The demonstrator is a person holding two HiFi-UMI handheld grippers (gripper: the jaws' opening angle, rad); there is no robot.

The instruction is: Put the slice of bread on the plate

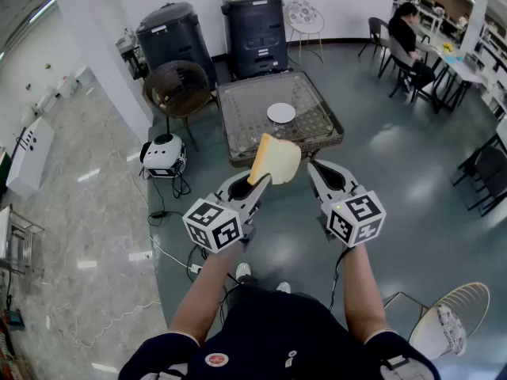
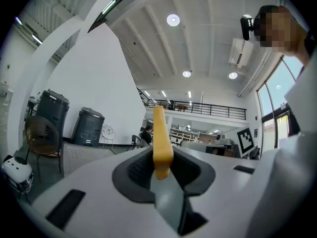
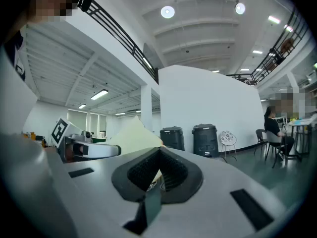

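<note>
Two dark bins, one left of the other, stand against the white wall at the top of the frame, with a small white round side table to their right. A brown wicker chair sits beside a low square table at centre. Left of it, a white domed device rests on the grey floor with cables trailing below. At upper right, a person sits at a desk; a white wire chair fills the lower right corner.
</note>
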